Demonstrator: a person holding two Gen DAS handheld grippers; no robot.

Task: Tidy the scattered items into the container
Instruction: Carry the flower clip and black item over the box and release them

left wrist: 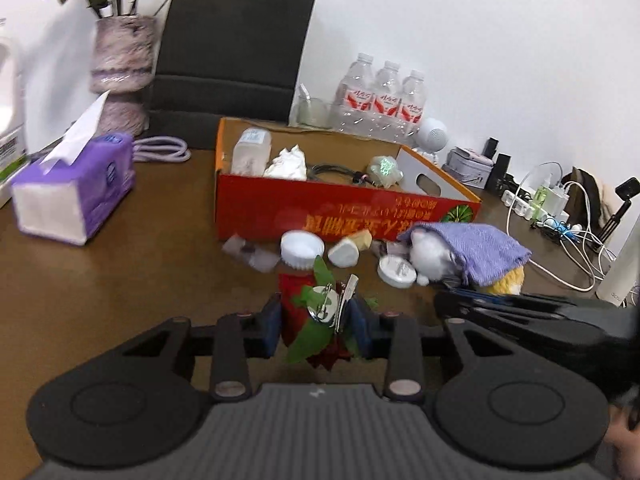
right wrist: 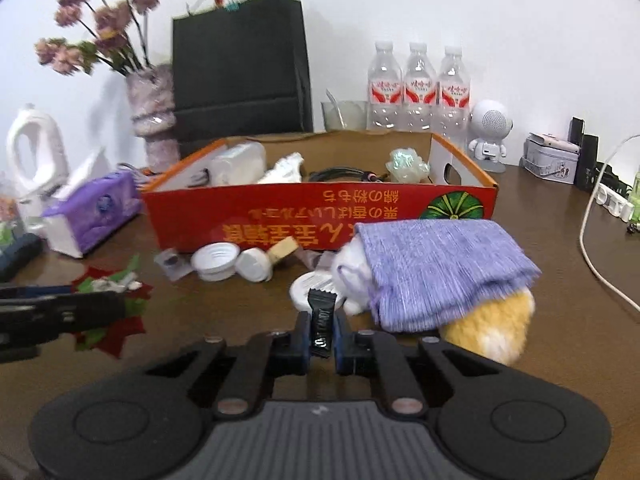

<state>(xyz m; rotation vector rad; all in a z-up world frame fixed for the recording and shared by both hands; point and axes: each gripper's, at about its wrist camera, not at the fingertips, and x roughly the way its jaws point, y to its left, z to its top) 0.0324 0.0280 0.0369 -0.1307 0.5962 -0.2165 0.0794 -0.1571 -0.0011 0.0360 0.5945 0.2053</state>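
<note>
My left gripper [left wrist: 318,320] is shut on a red flower hair clip with green leaves [left wrist: 316,320], held above the brown table in front of the red cardboard box [left wrist: 344,210]. My right gripper [right wrist: 321,330] is shut on a small black sachet [right wrist: 321,322], near the purple cloth [right wrist: 436,268] that covers a white plush [right wrist: 352,276] and a yellow plush [right wrist: 496,328]. White caps [right wrist: 216,260], a round white lid [right wrist: 312,286] and small packets [right wrist: 172,264] lie along the box front. The box holds a bottle [left wrist: 250,150], crumpled tissue [left wrist: 288,164], a cable and an iridescent toy [left wrist: 384,170].
A purple tissue box [left wrist: 76,196] stands at left, with a vase [left wrist: 120,72] and a black paper bag [left wrist: 232,52] behind. Three water bottles [left wrist: 380,96], a white robot speaker [right wrist: 490,132], a tin and chargers with cables [left wrist: 560,208] line the back right.
</note>
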